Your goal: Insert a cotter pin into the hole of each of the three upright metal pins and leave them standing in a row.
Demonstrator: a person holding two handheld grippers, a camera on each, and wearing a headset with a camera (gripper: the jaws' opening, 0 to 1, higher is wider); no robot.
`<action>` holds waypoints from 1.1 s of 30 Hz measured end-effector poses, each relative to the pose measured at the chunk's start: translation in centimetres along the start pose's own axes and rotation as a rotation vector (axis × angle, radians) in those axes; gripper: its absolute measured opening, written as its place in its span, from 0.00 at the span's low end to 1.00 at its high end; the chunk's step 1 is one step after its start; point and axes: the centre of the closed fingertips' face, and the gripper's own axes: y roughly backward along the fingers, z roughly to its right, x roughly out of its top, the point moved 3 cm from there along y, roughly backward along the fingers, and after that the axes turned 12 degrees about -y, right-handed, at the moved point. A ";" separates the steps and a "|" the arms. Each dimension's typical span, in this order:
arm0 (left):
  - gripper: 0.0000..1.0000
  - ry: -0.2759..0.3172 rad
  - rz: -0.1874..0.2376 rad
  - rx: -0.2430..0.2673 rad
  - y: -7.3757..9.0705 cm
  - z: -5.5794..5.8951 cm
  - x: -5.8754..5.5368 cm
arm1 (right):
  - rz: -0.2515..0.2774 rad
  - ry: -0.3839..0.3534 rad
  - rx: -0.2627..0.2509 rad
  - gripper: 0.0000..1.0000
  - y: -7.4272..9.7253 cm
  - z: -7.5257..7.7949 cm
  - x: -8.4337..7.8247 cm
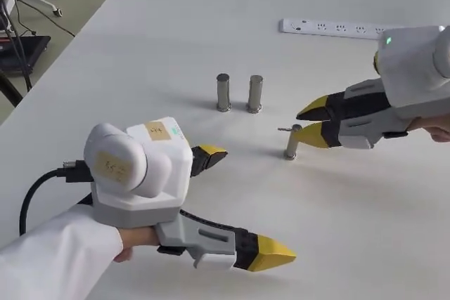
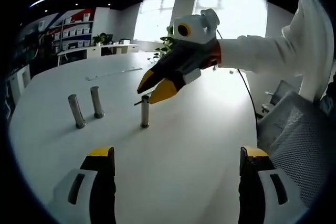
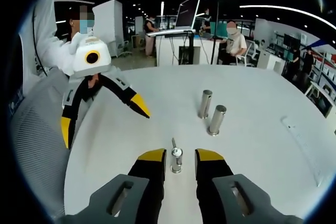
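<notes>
Three upright metal pins stand on the white table. Two plain pins (image 1: 223, 92) (image 1: 254, 94) are side by side at the back. The third pin (image 1: 292, 142) stands nearer, with a thin cotter pin (image 1: 283, 129) sticking sideways out of its top. My right gripper (image 1: 308, 124) is open, its yellow tips just right of that pin's top and not touching it. In the right gripper view the third pin (image 3: 177, 161) stands between the parted jaws of the right gripper (image 3: 177, 156). My left gripper (image 1: 242, 205) is wide open near the front and holds nothing.
A white power strip (image 1: 330, 27) lies at the table's far side. Chair legs and cables (image 1: 28, 5) are on the floor to the far left. People sit at desks (image 3: 231, 38) in the background of the right gripper view.
</notes>
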 end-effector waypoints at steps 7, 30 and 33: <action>0.99 -0.008 -0.009 0.006 0.4 -0.2 0.3 | 0.077 -0.044 -0.041 0.27 2.3 -1.1 0.9; 0.99 0.059 0.035 0.048 2.3 -0.9 1.3 | 0.147 -0.298 -0.217 0.69 9.3 -4.2 -5.8; 0.99 0.071 0.035 0.045 2.5 -0.8 1.2 | 0.143 -0.328 -0.222 0.74 9.7 -4.3 -6.7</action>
